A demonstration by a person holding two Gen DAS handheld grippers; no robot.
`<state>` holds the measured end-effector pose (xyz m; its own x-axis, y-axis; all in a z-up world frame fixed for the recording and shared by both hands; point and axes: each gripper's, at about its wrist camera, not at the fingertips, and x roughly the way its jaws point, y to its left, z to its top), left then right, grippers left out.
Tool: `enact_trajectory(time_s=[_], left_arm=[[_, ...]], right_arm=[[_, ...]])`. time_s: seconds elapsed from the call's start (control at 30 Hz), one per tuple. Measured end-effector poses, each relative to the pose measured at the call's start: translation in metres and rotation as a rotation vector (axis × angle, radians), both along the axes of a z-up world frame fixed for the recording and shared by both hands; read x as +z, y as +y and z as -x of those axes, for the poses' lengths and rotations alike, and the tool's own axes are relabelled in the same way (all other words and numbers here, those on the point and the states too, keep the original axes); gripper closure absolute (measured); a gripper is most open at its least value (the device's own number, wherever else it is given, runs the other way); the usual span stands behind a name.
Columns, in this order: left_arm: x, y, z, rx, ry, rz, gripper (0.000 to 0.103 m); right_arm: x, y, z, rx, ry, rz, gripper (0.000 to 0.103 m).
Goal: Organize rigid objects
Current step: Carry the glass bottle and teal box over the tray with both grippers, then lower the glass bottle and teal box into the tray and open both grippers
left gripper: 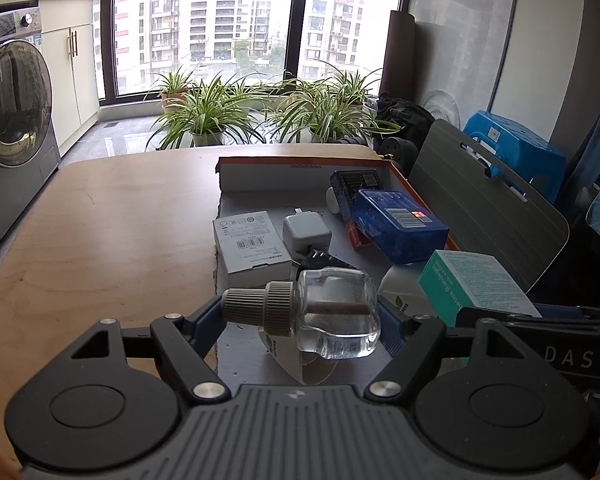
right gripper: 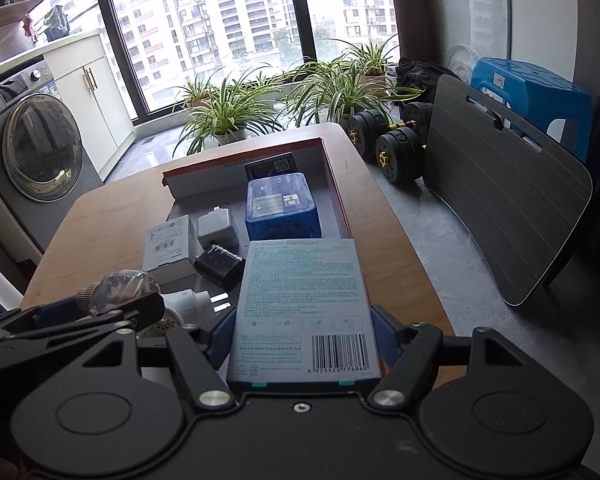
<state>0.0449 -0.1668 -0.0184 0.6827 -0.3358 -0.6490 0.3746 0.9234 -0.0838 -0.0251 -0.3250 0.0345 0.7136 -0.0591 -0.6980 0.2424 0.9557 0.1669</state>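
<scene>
Above table [left gripper: 100, 240], bottle [left gripper: 336, 312] crosswise, cap leftward.

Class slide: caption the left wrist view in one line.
Left gripper holding a clear glass bottle sideways above an open cardboard tray of boxes.

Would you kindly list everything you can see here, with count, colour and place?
Clear glass bottle with grey ribbed cap: one, held sideways in the left gripper.
Teal adhesive-bandage box: one, in the right gripper.
Shallow orange-edged cardboard tray: one, on the table.
Blue plastic box: one, in the tray.
Dark printed box: one, behind it.
White barcode-labelled box: one, tray's left.
White charger: one, mid-tray.
Black charger: one, nearer.
Wooden table: one, tan.
Left gripper: black.
Right gripper: black.
</scene>
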Motion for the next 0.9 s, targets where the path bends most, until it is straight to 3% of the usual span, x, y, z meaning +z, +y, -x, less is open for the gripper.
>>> enact_trajectory(time_s=[0.9], left_arm=[[0.023,-0.011,-0.053,0.012,-0.035,0.013,0.024]], right_arm=[[0.017,0.017,-0.020,0.055,-0.106,0.010,0.019]])
